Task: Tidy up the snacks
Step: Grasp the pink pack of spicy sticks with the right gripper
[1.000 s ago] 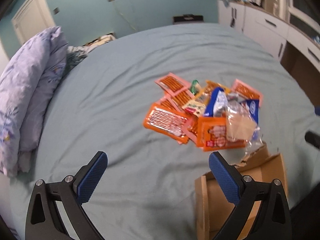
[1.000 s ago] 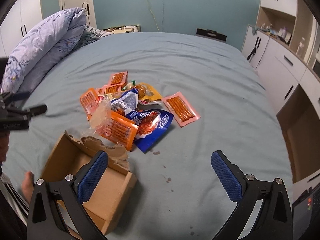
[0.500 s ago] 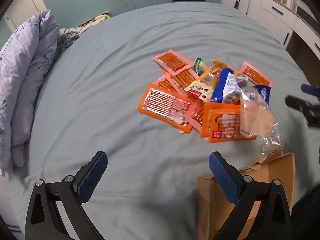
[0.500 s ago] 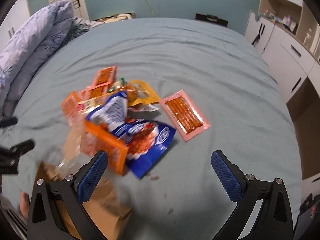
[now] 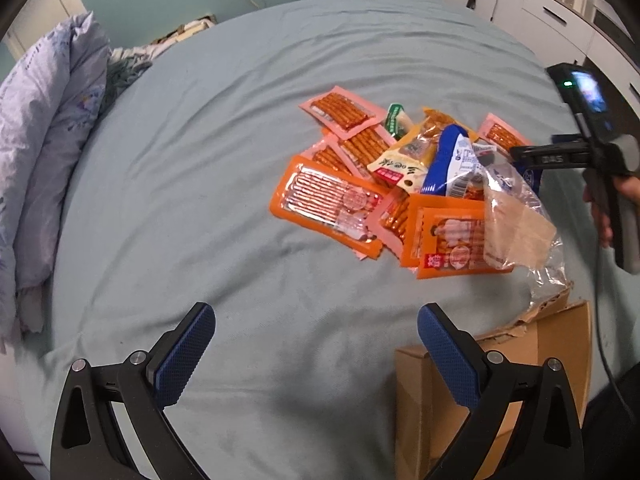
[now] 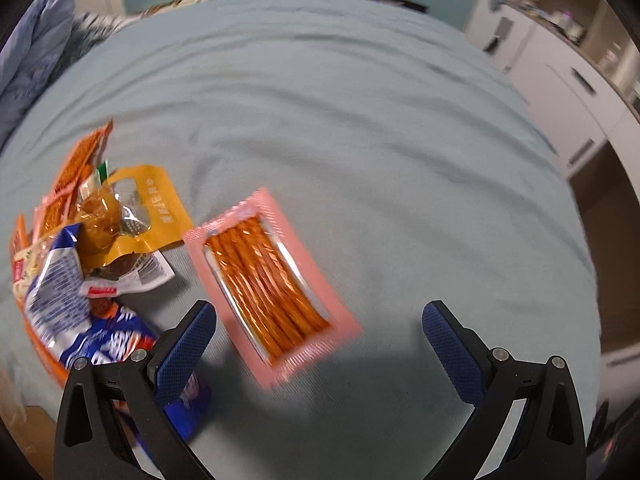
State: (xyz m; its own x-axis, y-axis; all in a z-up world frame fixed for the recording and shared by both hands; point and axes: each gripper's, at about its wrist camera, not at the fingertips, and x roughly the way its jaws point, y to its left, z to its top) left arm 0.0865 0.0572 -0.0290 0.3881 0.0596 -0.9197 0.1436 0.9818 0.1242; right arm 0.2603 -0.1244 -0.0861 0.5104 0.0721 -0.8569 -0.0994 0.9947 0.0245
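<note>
- Since a second ago my right gripper [image 6: 319, 346] has dropped low over the bed, so the pink flat packet of orange sticks [image 6: 269, 285] that sat far off now fills lower centre of its view, lying between the spread fingers but not touched by either.
- Both blue-padded fingers [image 6: 185, 354] of that right tool stand wide apart, holding nothing.
- My left gripper [image 5: 316, 354] hangs wide too, empty, over bare pale-green bedsheet [image 5: 240, 168] at lower centre of its view.
- Heaped snack packets sit right of centre in the left view: a large orange tray-pack of sausages [image 5: 326, 200], a blue-and-white crinkled bag [image 5: 450, 160], a clear crumpled plastic bag [image 5: 520, 220].
- Torn brown cardboard box [image 5: 552, 344] lies at lower right, just below the heap.
- At the left view's right edge I see the right tool's black body with a lit screen [image 5: 588, 96].
- Lilac flowered duvet [image 5: 44, 128] is bunched along the left edge.
</note>
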